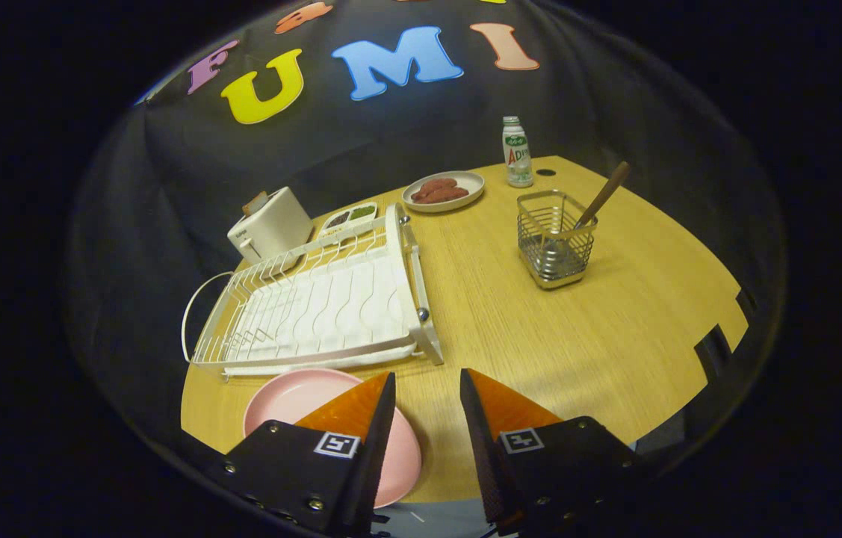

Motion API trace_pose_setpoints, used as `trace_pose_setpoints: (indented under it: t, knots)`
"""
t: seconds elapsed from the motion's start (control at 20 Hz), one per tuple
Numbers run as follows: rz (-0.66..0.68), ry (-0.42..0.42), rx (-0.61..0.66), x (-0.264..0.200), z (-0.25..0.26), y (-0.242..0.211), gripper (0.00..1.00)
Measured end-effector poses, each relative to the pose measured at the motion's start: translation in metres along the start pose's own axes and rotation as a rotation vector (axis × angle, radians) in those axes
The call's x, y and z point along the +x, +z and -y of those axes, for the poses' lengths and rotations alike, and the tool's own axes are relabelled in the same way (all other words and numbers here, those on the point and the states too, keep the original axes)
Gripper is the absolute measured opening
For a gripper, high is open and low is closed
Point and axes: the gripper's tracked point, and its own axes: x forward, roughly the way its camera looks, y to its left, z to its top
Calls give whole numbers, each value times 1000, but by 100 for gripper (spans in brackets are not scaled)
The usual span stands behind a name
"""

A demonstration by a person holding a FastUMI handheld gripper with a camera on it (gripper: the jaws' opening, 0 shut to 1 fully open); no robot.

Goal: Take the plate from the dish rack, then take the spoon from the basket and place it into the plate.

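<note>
while the gripper (428,388) hangs with its 2 fingers apart and gripping nothing, the pink plate (293,396) lies flat on the wooden table (615,329) at lower left, partly under 1 finger (just before the dish rack (323,306)). upper right, the spoon (601,196) leans in the wire basket (553,239).

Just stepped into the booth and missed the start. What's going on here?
A person is working a handheld gripper over a wooden table. Its fingers are open and hold nothing. The pink plate already lies on the table in front of the white dish rack, partly under one finger. The spoon stands in the wire basket beyond the fingers, not yet picked up.
</note>
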Motion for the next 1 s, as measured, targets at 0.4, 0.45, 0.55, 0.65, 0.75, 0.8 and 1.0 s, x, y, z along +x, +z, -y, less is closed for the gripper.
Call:
trace_pose_setpoints:
  t: [0.4, 0.45, 0.55, 0.65, 0.75, 0.8, 1.0]
  knots:
    - [201, -96, 28, 1, 49, 83, 54]
    - [213, -117, 34, 4, 58, 90, 54]
    - [234, -158, 47, 7, 77, 104, 54]
    - [253, -196, 63, 12, 96, 118, 54]
    - [270, -233, 85, 18, 115, 130, 54]
    - [274, -247, 99, 23, 122, 135, 54]
    - [289, -302, 149, 32, 151, 151, 54]
